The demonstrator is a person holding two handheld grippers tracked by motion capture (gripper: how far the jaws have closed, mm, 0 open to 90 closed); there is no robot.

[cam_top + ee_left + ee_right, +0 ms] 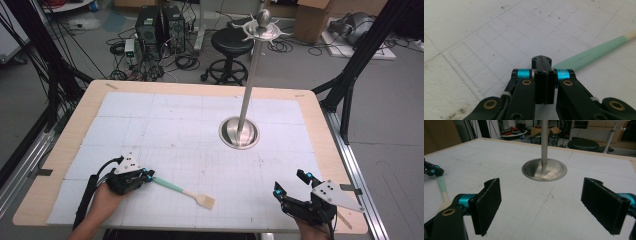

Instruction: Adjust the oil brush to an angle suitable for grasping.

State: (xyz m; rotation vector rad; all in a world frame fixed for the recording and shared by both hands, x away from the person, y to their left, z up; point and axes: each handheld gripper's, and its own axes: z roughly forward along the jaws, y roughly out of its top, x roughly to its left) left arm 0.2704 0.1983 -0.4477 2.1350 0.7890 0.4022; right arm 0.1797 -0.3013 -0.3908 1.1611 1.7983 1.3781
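White mat: green-handled (wooden-bladed) spatula point(185, 192).

Even, soft indoor light — faint shadows, close parts slightly blurred.

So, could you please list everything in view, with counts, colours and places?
brush: 1, mint-green handle, pale wooden head, lying on the near left of the table
metal stand: 1, silver, round base and tall pole, right of the table's centre
table: 1, wooden rim, white gridded top
stool: 1, black, on the floor beyond the table
left gripper: 1, black with blue, jaws shut at the handle's end
right gripper: 1, black, jaws open, near right corner
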